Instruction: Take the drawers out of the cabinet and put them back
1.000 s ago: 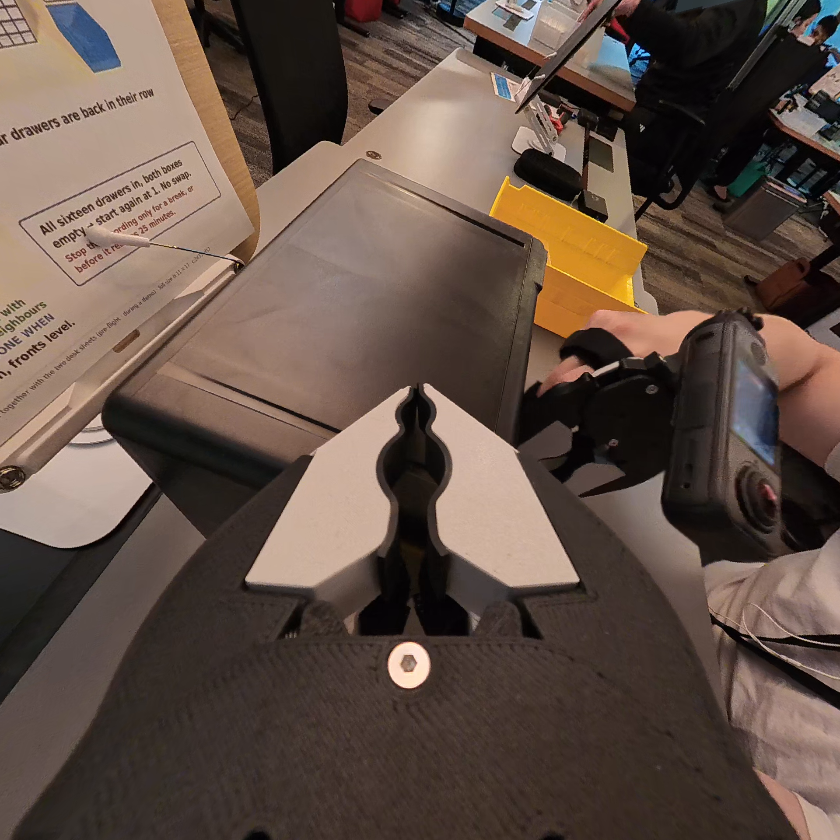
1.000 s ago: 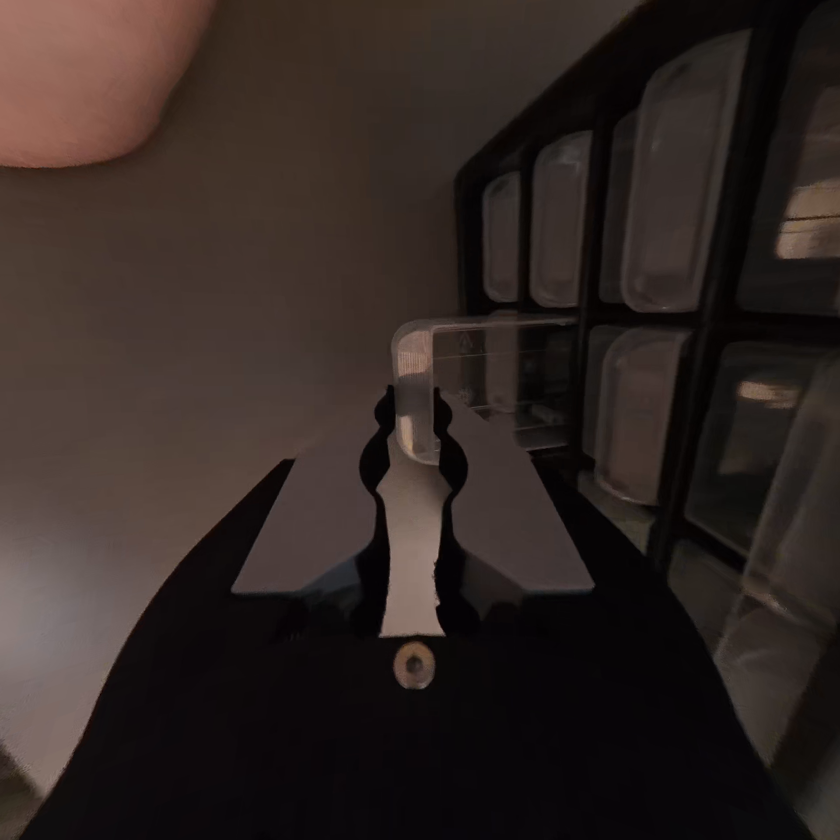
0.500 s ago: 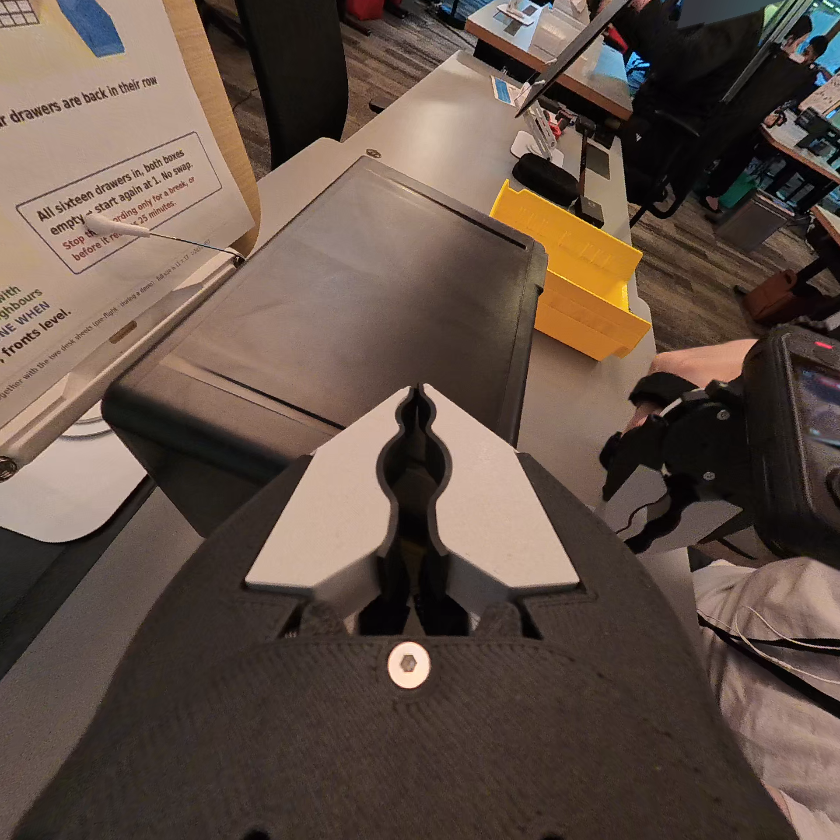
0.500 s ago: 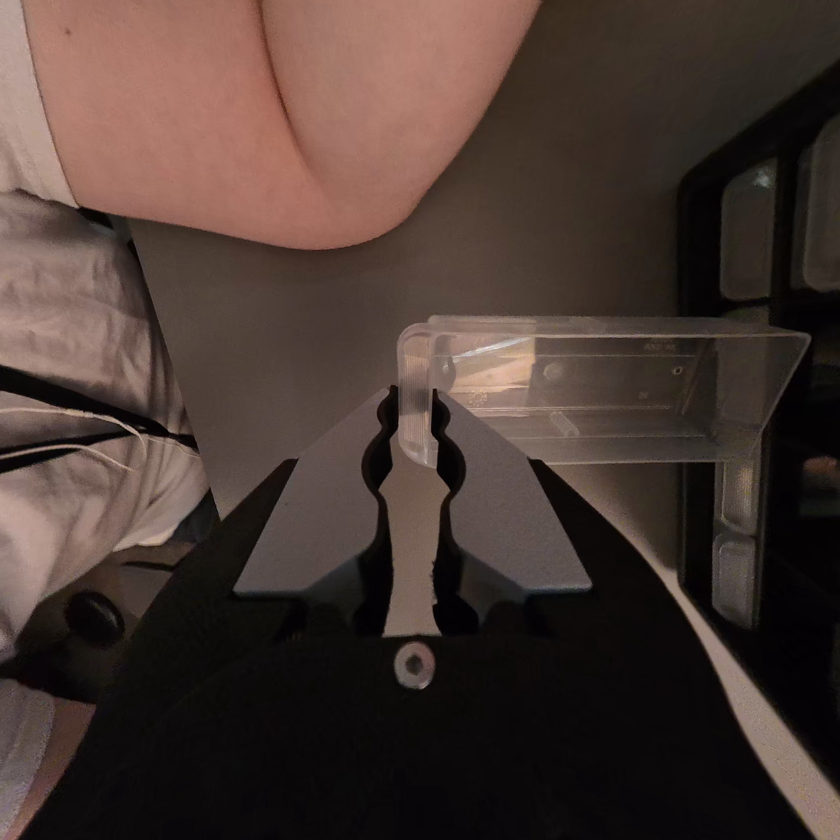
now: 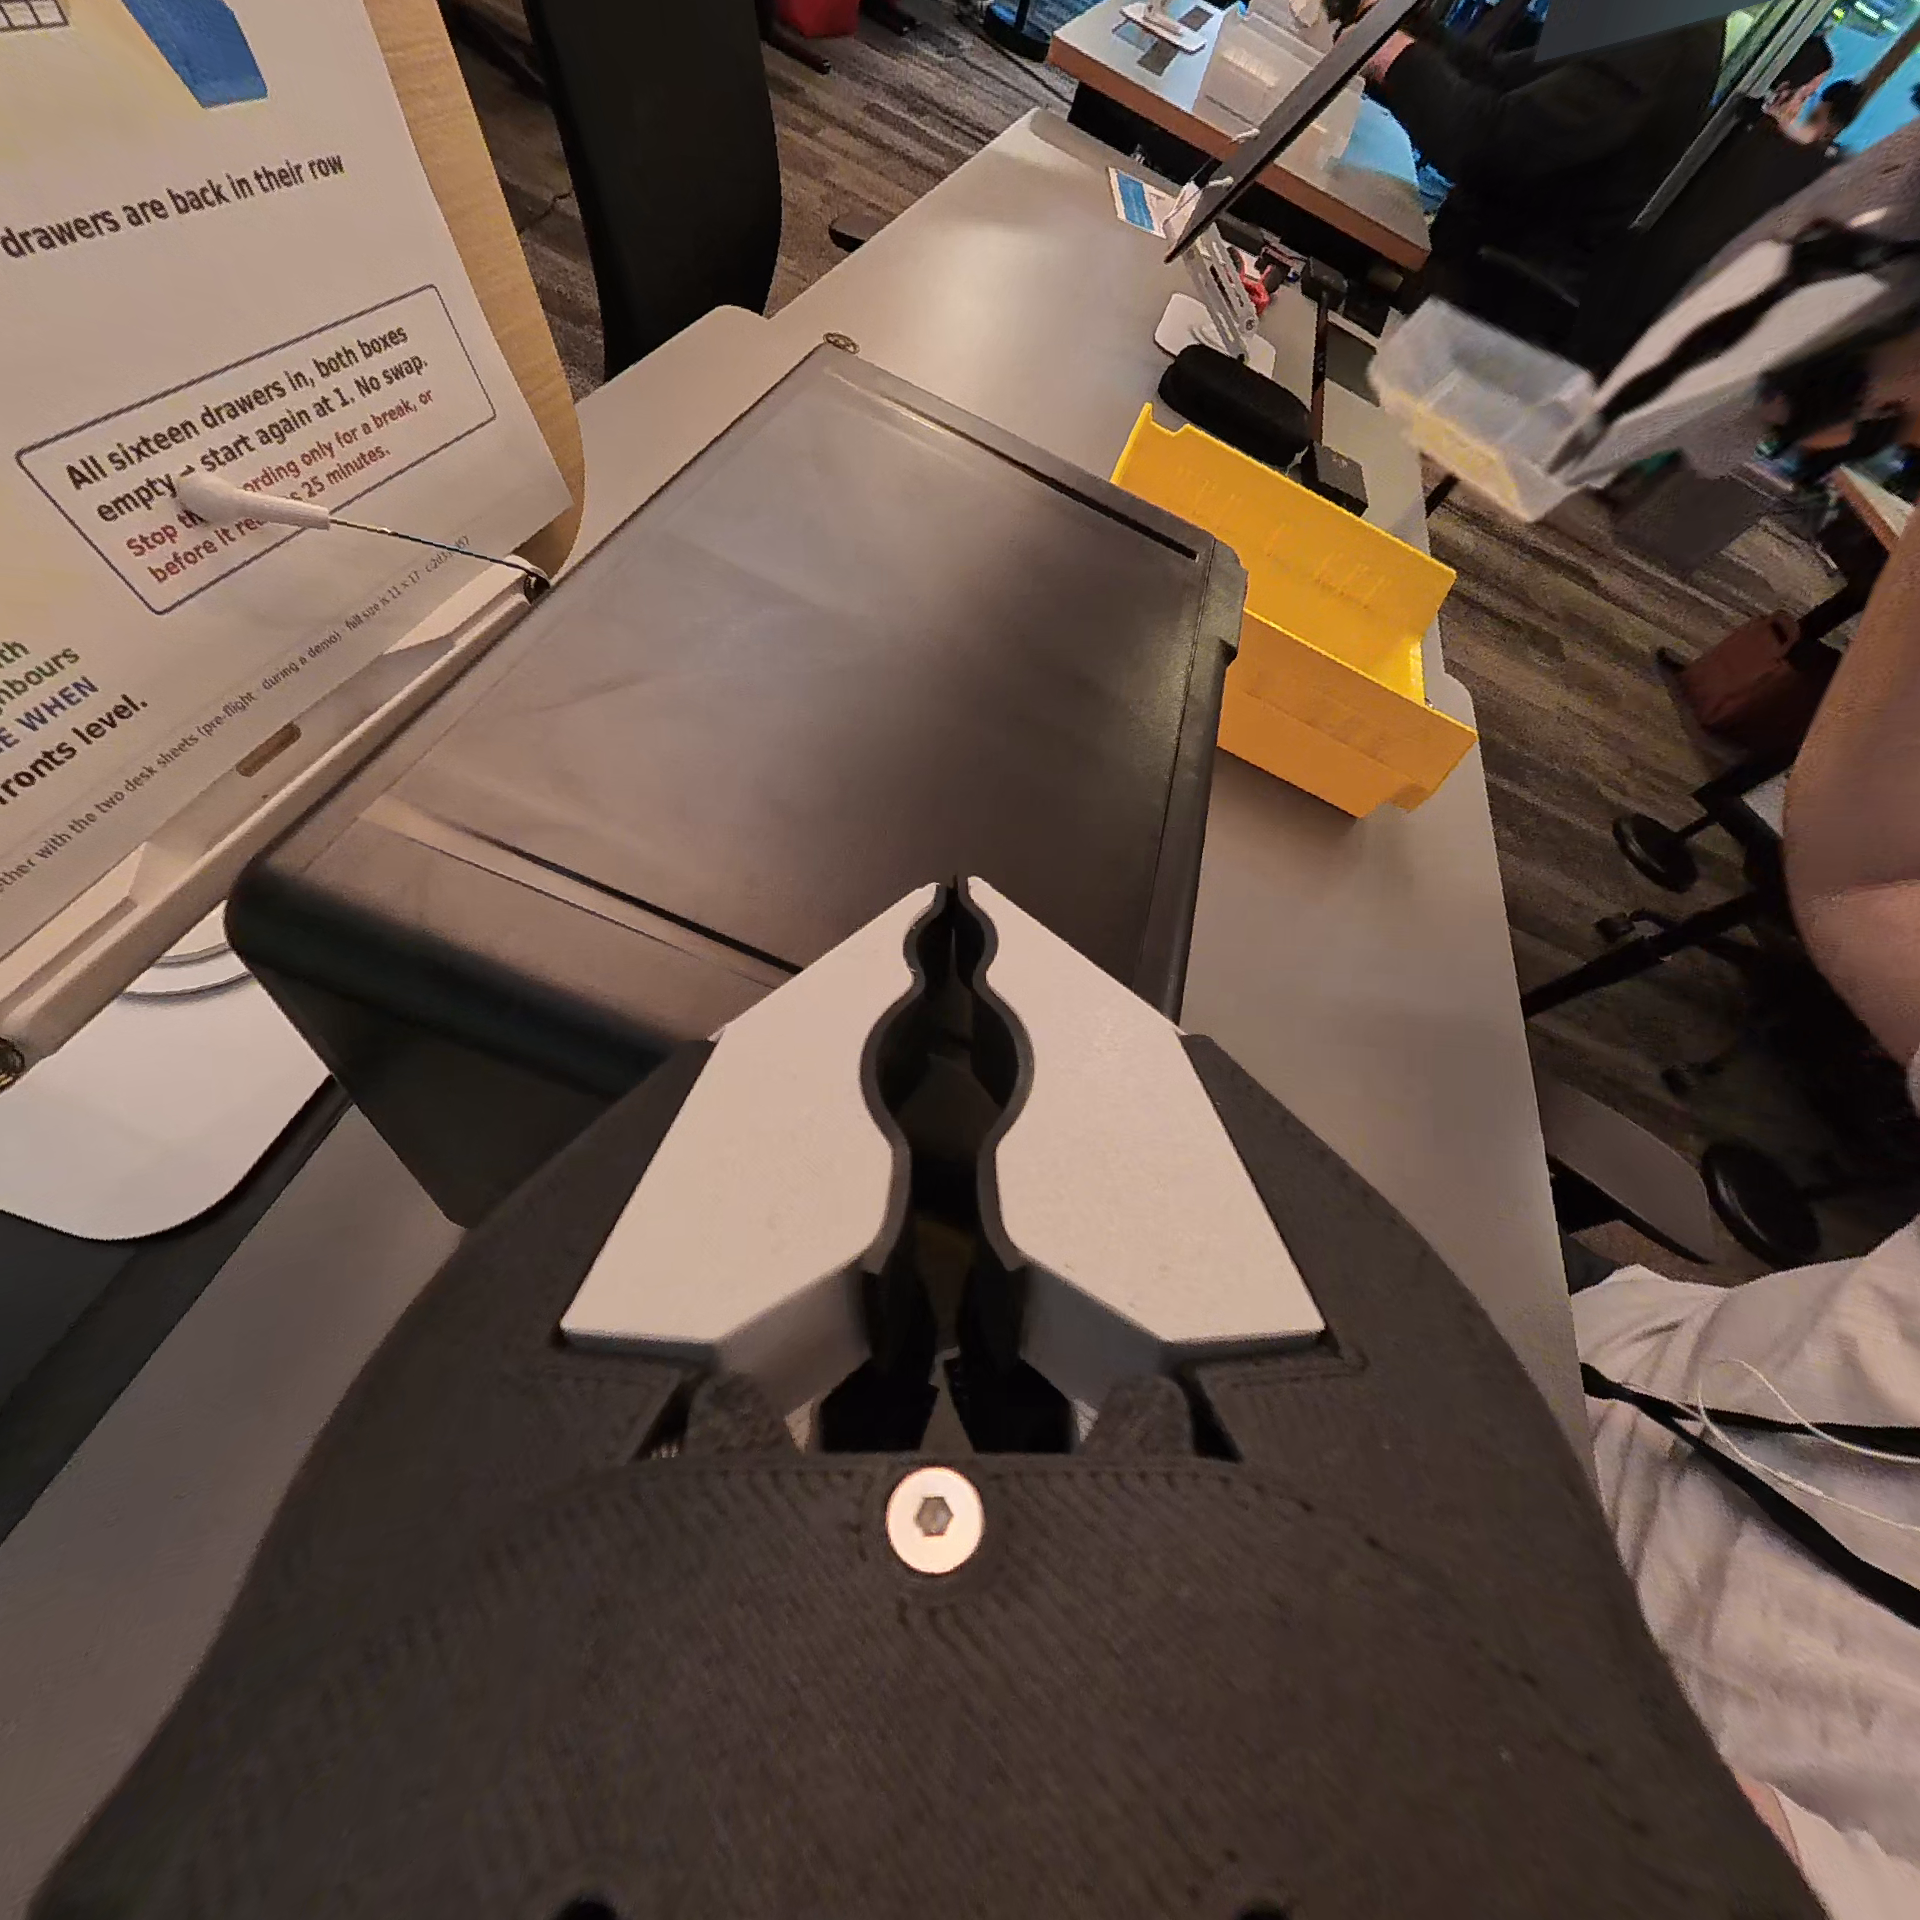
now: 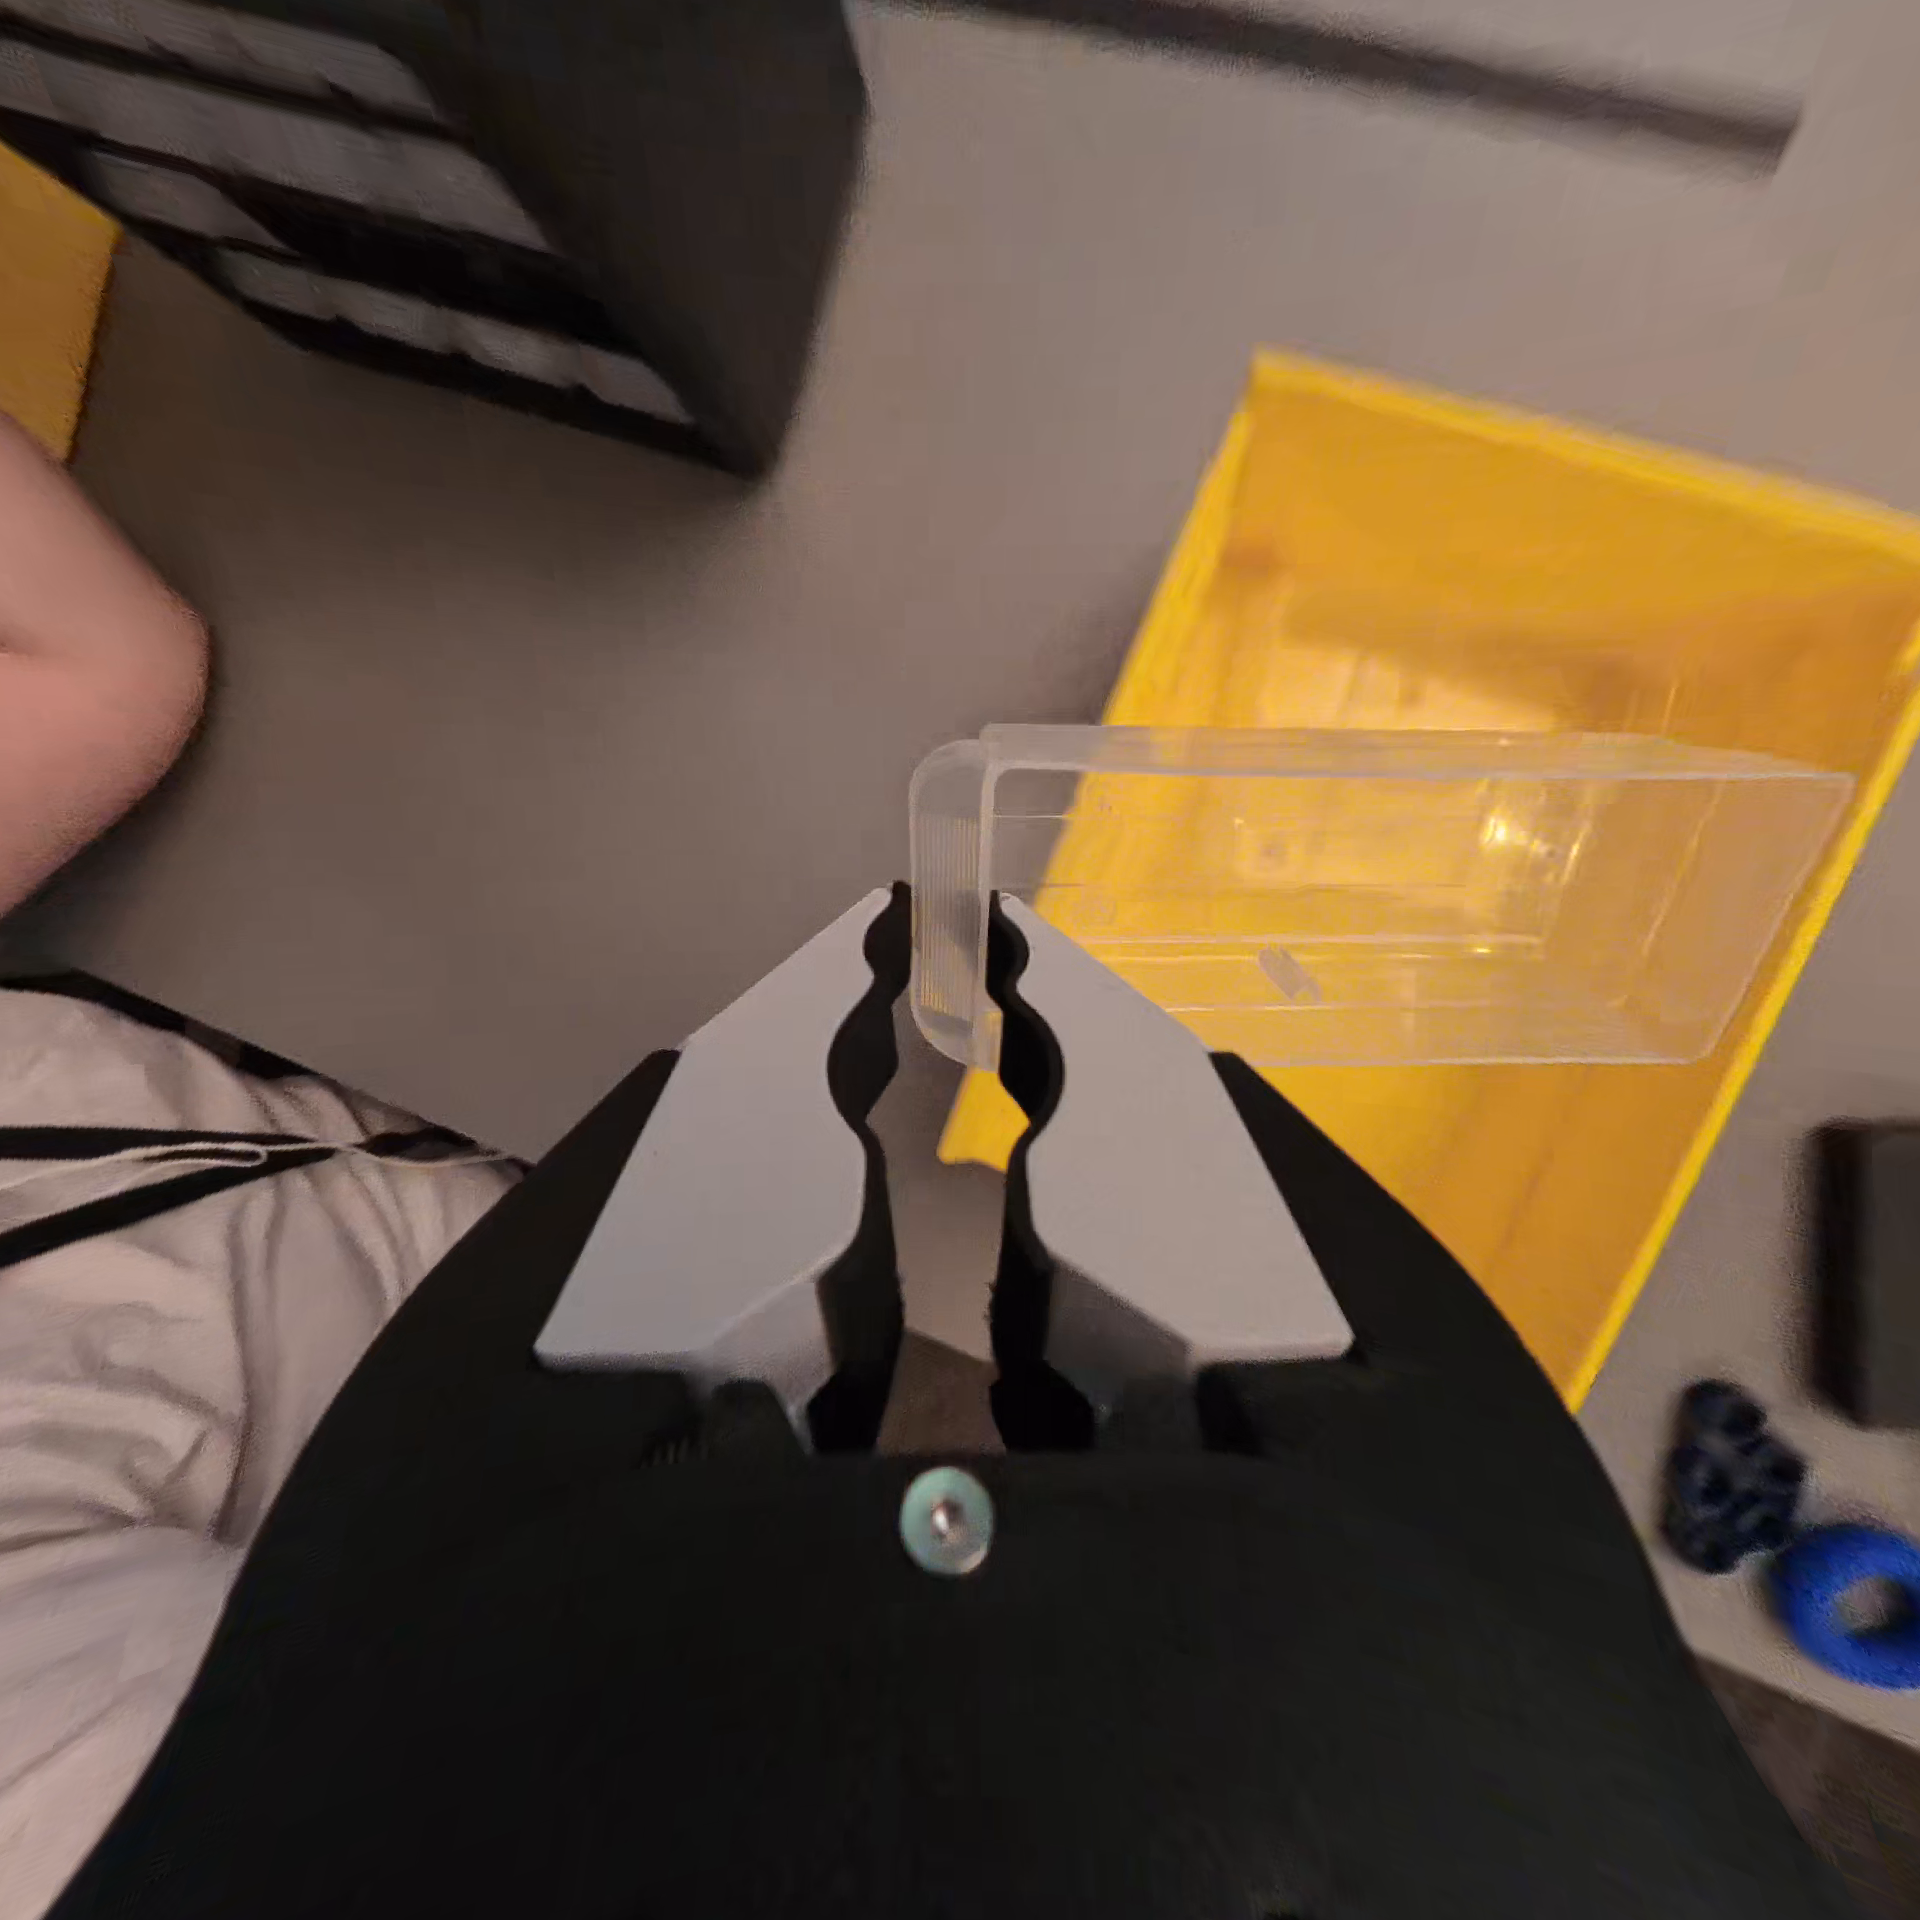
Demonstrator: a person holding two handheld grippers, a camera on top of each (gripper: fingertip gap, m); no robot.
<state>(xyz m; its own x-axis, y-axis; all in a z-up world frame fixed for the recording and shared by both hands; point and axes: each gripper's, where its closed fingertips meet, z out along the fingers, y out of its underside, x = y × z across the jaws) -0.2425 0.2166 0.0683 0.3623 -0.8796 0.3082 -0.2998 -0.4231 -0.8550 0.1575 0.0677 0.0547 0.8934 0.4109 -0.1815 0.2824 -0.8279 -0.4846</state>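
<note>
A long grey laminate bench (image 5: pixel 1340 997) runs away from the camera, with a second grey bench section (image 5: pixel 997 249) butted against its far end. Beyond them stands a wood-topped desk (image 5: pixel 1320 197), where a person in dark clothing (image 5: pixel 1538 114) sits. The floor is dark wood-patterned planking (image 5: pixel 1579 707), partly covered by the black wheeled base of a chair (image 5: pixel 1683 862). A tall black chair back (image 5: pixel 665 156) rises behind the bench on the left. A light wooden upright board (image 5: pixel 488 239) stands at the left edge. The lighting is even and indoor.
</note>
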